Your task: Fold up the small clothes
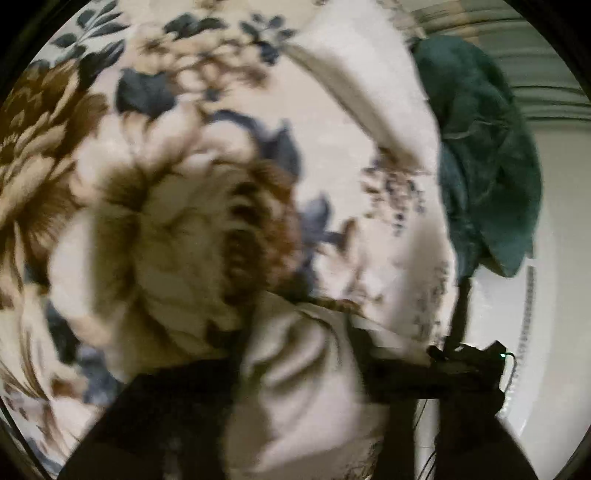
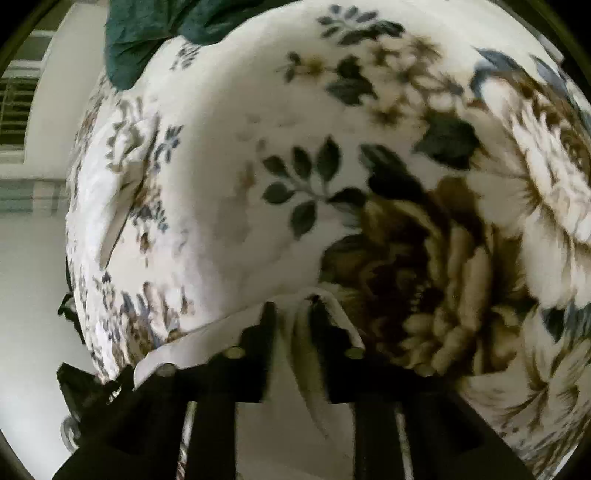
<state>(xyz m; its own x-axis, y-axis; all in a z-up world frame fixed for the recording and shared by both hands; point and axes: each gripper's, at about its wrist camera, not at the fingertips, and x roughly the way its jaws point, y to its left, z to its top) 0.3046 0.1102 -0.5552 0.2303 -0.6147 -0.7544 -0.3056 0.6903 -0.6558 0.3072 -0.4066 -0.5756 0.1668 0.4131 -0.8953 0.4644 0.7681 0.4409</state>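
Note:
A white cloth with brown and blue flower print (image 1: 207, 177) fills both views and also shows in the right wrist view (image 2: 229, 177). My left gripper (image 1: 295, 317) is shut on a bunched edge of this cloth; its fingers are blurred. My right gripper (image 2: 291, 314) is shut on a fold of the cloth's hem, with the fabric pinched between its two black fingers. The right gripper also shows from the side in the left wrist view (image 1: 465, 362). A dark teal garment (image 1: 487, 155) lies at the cloth's far edge, also seen at the top left of the right wrist view (image 2: 147, 33).
A white wall (image 2: 33, 280) and a window with blinds (image 2: 18, 103) lie beyond the cloth on the left. Striped blinds (image 1: 546, 99) show at the top right of the left wrist view. The surface under the cloth is hidden.

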